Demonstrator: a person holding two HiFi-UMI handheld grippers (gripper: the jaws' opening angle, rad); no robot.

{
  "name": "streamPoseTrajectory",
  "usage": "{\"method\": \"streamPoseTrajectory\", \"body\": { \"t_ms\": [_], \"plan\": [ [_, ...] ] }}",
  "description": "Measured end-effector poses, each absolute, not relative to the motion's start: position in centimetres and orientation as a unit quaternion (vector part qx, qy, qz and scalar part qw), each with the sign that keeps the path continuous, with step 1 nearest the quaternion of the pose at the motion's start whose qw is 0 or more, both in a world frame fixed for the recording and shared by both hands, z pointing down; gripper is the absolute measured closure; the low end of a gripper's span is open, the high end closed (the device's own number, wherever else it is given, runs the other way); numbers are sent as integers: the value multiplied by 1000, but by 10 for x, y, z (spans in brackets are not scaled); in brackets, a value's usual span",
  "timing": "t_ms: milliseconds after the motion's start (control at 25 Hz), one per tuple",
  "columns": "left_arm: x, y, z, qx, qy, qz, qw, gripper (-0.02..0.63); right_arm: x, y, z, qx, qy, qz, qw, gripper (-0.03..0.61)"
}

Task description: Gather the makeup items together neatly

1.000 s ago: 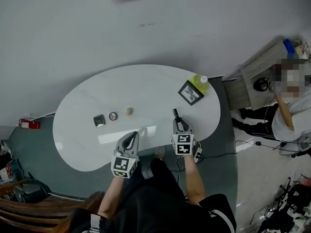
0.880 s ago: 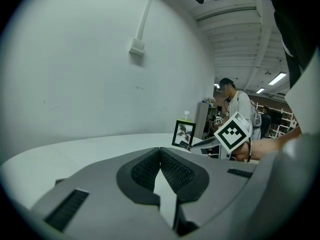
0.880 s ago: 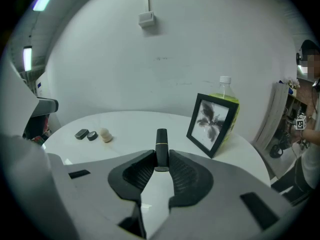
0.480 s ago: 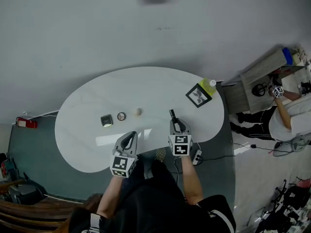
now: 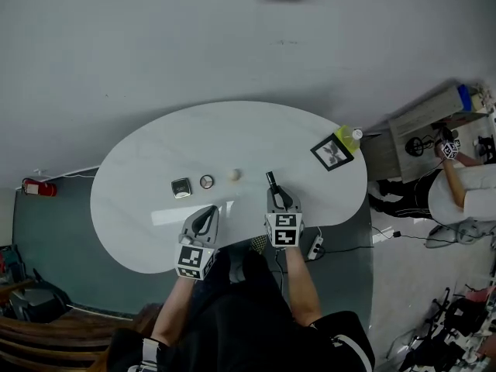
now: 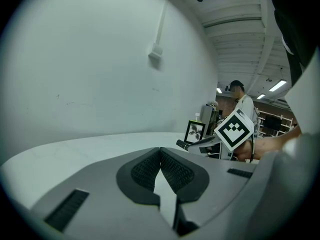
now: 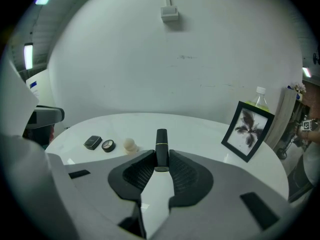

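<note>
Right claw (image 7: 161, 159), grey plastic with ribbed black pads, is closed partway on a lipstick (image 7: 161, 146): a slim black tube with a thin gold band, held upright by its lower end and projecting beyond the tips. In the head view this claw (image 5: 275, 194) is over the near edge of the table (image 5: 155, 153), the lipstick (image 5: 270, 180) pointing toward twelve o'clock.

Left claw (image 6: 160, 151), of the same build, has its ribbed pads met at the tips with nothing between them. It (image 5: 208, 215) hovers at the near table edge, at nine o'clock of the right claw.

Three more makeup items lie in a short row on the table, at about ten o'clock from the right claw and near one another but apart:
- a square compact (image 5: 180, 187), dark and glossy, at the row's nine o'clock end;
- a round compact (image 5: 207, 181) in the middle;
- a beige, rounded sponge (image 5: 234, 174) at the three o'clock end.

The table is a smooth, glossy white, kidney-shaped slab. At its two o'clock edge a black picture frame (image 5: 333, 153) holding a leaf print stands tilted, with a yellow-green bottle (image 5: 350, 136) with a white cap just behind it.

Beyond the table rises a plain grey wall (image 7: 125, 59) bearing a small white box (image 7: 170, 13). A red fire extinguisher (image 5: 35, 187) lies on the dark floor at nine o'clock of the table, and a white power strip (image 5: 315, 246) at five o'clock.
</note>
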State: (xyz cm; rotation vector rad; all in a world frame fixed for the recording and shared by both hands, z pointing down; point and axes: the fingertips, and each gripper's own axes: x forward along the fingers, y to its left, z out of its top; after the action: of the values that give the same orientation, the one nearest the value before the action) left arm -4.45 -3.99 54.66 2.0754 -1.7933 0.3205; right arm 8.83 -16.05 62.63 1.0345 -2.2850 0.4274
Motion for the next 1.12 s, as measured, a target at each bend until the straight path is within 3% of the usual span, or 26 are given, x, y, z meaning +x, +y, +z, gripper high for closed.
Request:
{"method": "streamPoseTrajectory", "body": {
  "t_ms": [1120],
  "plan": [
    [-97, -62, 607, 719, -637, 131, 246, 597, 29, -190, 713, 368, -843, 187, 346, 471]
  ]
}}
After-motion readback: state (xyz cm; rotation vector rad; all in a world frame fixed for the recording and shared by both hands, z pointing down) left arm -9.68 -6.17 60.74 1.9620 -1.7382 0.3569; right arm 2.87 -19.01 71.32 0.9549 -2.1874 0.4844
